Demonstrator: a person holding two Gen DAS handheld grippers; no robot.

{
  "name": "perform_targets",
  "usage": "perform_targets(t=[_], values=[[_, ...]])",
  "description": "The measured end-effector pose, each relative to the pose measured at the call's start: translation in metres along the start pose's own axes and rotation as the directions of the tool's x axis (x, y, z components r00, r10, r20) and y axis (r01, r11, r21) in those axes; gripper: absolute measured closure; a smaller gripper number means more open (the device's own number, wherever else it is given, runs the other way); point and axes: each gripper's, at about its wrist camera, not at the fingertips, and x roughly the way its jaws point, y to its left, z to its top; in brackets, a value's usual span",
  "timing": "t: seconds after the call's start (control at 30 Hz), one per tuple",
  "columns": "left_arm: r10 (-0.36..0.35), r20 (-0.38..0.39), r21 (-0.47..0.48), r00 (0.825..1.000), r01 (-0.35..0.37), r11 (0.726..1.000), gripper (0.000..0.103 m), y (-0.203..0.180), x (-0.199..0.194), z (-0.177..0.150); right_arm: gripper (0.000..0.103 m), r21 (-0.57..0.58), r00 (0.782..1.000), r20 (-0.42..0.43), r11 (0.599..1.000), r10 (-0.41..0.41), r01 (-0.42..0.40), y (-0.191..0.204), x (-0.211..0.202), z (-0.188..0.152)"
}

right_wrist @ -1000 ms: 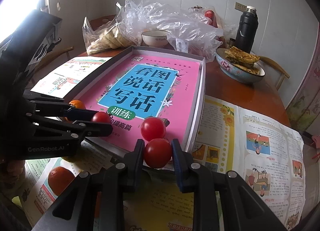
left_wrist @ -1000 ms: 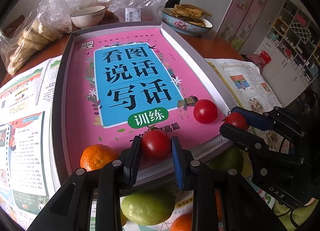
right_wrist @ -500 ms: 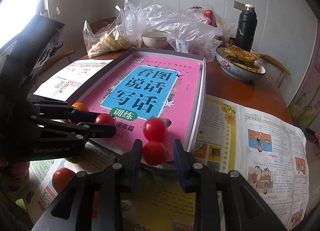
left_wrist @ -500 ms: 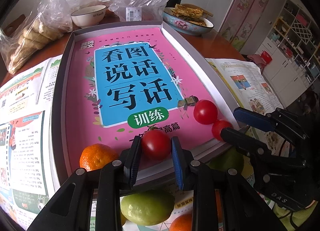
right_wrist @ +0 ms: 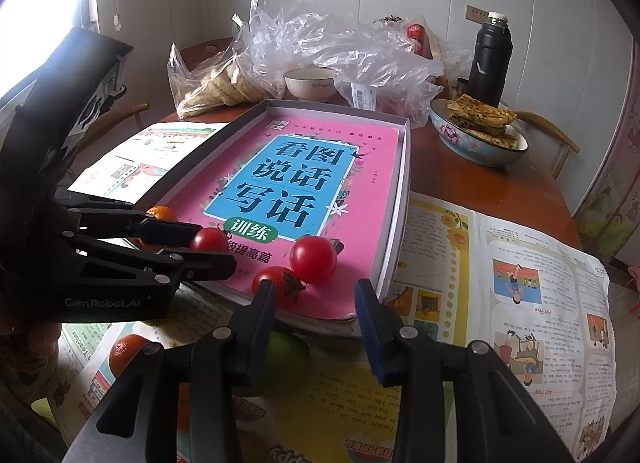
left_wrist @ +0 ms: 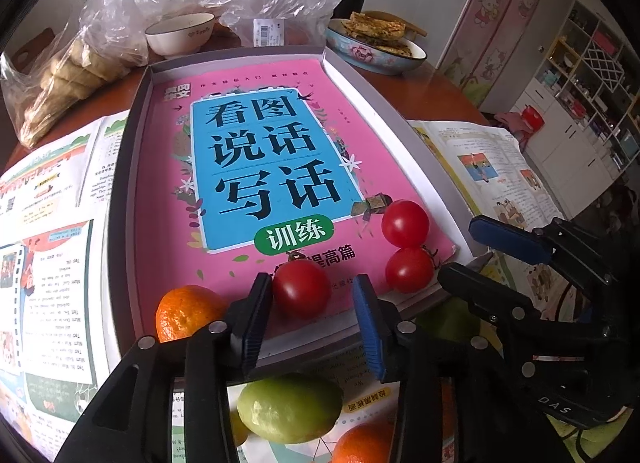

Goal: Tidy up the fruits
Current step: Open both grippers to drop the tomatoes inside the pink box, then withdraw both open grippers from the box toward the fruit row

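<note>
1. Near edge of the table: a green fruit lies on open magazine pages, between two oranges outside the tray, one seen under the left gripper and one toward the table's left side.
2. Left gripper: jaws spread wider than the tomato that sits between them; the left pad is at or very near its skin, the right pad stands clear. This tomato rests on the pink book at the tray's near edge.
3. Right gripper: jaws spread, pinching nothing, poised at the tray's near right corner.
4. Just beyond it, two tomatoes touch on the book: the nearer one shows its stem; the farther one lies behind it.
5. An orange sits in the near left corner of the grey tray.
6. Far edge of the table: plastic bags, a white bowl, a dish of flatbread and a black flask.
</note>
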Motion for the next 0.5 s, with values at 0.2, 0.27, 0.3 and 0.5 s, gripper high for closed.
perform_targets(t=[0.2, 0.27, 0.3, 0.5], values=[[0.001, 0.024, -0.006, 1.000, -0.001, 1.000, 0.053, -0.001, -0.015, -0.002, 0.062, 0.008, 1.000, 0.023, 1.000, 0.001, -0.001, 0.000, -0.006, 0.001], [0.001, 0.036, -0.004, 0.999, -0.001, 1.000, 0.049, -0.002, -0.021, -0.003, 0.062, 0.012, 1.000, 0.029, 1.000, 0.000, -0.001, -0.001, -0.008, 0.002], [0.001, 0.041, -0.004, 0.999, -0.001, 1.000, 0.048, -0.002, -0.023, -0.003, 0.062, 0.015, 1.000, 0.031, 1.000, -0.001, 0.000, -0.001, -0.009, 0.001], [0.012, 0.071, -0.005, 0.997, -0.011, 1.000, 0.043, -0.001, -0.039, -0.005, 0.056, 0.031, 0.999, 0.040, 1.000, -0.005, 0.004, -0.003, -0.015, 0.001]])
